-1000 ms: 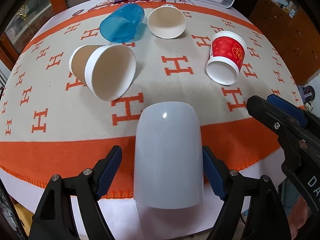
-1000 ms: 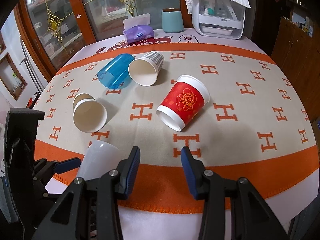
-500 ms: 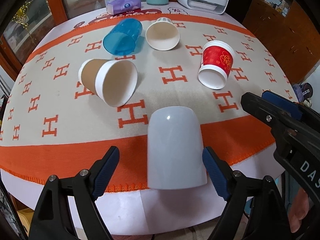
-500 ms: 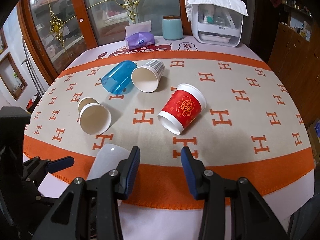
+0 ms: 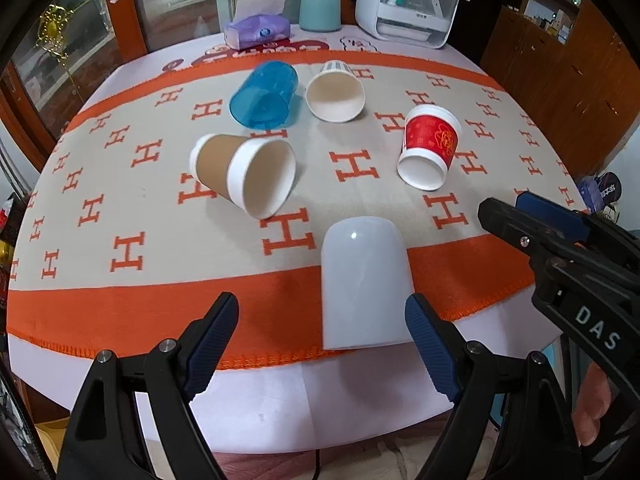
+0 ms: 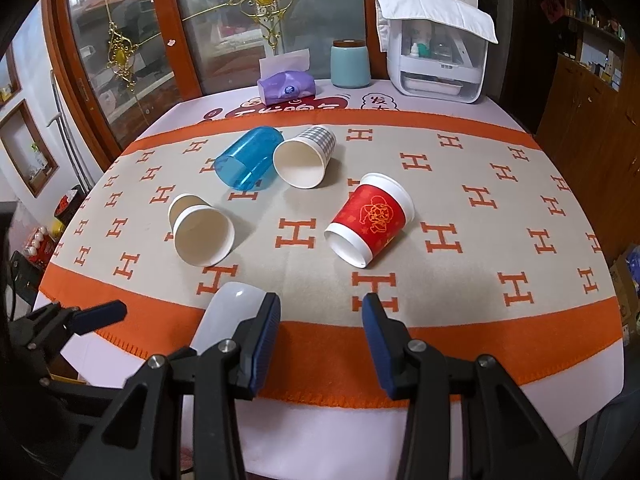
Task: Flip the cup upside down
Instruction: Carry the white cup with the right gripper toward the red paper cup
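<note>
A white plastic cup (image 5: pixel 366 284) stands upside down on the orange border of the cloth near the table's front edge; it also shows in the right wrist view (image 6: pixel 228 316). My left gripper (image 5: pixel 322 344) is open and empty, drawn back from the cup, which stands apart between its fingers. My right gripper (image 6: pixel 320 340) is open and empty to the right of the cup. Lying on their sides are a brown-sleeved paper cup (image 5: pixel 244 176), a blue plastic cup (image 5: pixel 264 100), a checked paper cup (image 5: pixel 336 94) and a red paper cup (image 5: pixel 430 146).
A round table carries a beige and orange cloth (image 5: pixel 120 200) with H marks. At the back stand a purple tissue pack (image 5: pixel 258 32), a teal jar (image 5: pixel 320 10) and a white appliance (image 5: pixel 408 4). Wooden cabinets (image 5: pixel 560 80) stand to the right.
My left gripper has let go of the white cup and pulled back and up from it. The cup stays upside down on the cloth. My right gripper has also drawn back slightly.
</note>
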A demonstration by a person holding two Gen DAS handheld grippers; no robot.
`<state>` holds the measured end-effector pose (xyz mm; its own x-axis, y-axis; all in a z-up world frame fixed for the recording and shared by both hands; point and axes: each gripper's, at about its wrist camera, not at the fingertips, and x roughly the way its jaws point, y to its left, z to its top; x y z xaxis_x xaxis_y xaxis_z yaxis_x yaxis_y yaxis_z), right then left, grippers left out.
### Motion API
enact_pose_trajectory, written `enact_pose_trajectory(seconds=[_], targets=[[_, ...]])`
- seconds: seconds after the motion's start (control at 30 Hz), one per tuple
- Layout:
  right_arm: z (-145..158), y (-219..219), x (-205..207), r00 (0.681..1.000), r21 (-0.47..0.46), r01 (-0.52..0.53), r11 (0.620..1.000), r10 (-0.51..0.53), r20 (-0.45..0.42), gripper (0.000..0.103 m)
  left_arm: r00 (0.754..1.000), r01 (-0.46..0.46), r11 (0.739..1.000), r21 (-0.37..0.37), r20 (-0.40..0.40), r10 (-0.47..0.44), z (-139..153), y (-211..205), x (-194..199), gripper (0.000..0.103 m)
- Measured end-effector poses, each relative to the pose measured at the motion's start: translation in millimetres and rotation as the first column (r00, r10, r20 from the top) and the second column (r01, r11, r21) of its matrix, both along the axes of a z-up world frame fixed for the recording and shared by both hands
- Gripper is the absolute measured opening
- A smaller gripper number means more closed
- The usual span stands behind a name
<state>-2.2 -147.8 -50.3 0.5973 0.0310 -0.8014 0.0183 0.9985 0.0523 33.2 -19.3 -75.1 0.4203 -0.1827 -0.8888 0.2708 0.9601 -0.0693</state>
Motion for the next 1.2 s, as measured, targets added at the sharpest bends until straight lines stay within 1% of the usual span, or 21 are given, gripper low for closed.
enact_pose_trajectory(seconds=[0.17, 0.33, 0.4, 0.5, 0.57, 0.63, 0.7, 0.8, 0.97, 1.03, 1.2], targets=[[-1.1, 4.2, -0.1, 1.0, 0.006, -0.011, 1.0, 0.011, -0.006, 0.043, 0.998, -0.004, 1.0, 0.011, 0.066, 0.004, 12.9, 9.1, -2.0, 0.085], [-2.4, 6.5, 0.8, 1.0, 0.026, -0.021, 0.999, 0.021, -0.013, 0.043, 0.99, -0.027, 0.999, -0.03, 0.137, 0.03, 22.5, 22.5, -0.3, 0.085], [-3.3, 7.1, 1.5, 1.0, 0.031, -0.023, 0.999, 0.024, -0.017, 0.043, 0.991, -0.032, 0.998, -0.053, 0.13, 0.038, 23.5, 27.9, 2.3, 0.085], [-5.1, 7.5, 2.6, 0.999, 0.04, -0.027, 0.999, 0.028, -0.024, 0.043, 0.995, -0.035, 0.995, -0.09, 0.092, 0.043, 20.5, 34.8, 7.4, 0.085], [-6.5, 8.0, 3.5, 0.999, 0.049, -0.031, 0.998, 0.033, -0.028, 0.044, 0.997, -0.046, 0.994, -0.095, 0.058, 0.051, 15.8, 37.1, 10.8, 0.087], [-7.6, 9.0, 4.2, 0.999, 0.057, -0.036, 0.998, 0.038, -0.031, 0.045, 0.998, -0.055, 0.995, -0.079, 0.038, 0.058, 11.3, 38.0, 13.2, 0.087], [-8.9, 10.8, 5.4, 0.998, 0.062, -0.042, 0.997, 0.044, -0.034, 0.046, 0.998, -0.054, 0.996, -0.077, 0.038, 0.057, 8.4, 38.8, 13.3, 0.087], [-11.4, 13.4, 8.0, 0.997, 0.073, -0.053, 0.996, 0.057, -0.044, 0.048, 0.998, -0.054, 0.994, -0.094, 0.039, 0.058, 6.2, 39.7, 15.3, 0.088], [-17.5, 17.2, 13.1, 0.995, 0.106, -0.075, 0.992, 0.082, -0.065, 0.054, 0.996, -0.073, 0.994, -0.083, 0.044, 0.077, 0.2, 43.7, 21.4, 0.088], [-21.6, 17.8, 16.5, 0.992, 0.135, -0.082, 0.987, 0.093, -0.083, 0.058, 0.996, -0.08, 0.993, -0.087, 0.04, 0.084, -2.7, 46.8, 24.8, 0.088], [-35.5, 19.5, 26.2, 0.982, 0.206, -0.091, 0.974, 0.122, -0.144, 0.058, 0.994, -0.098, 0.99, -0.098, 0.028, 0.101, -11.4, 53.7, 33.6, 0.088]])
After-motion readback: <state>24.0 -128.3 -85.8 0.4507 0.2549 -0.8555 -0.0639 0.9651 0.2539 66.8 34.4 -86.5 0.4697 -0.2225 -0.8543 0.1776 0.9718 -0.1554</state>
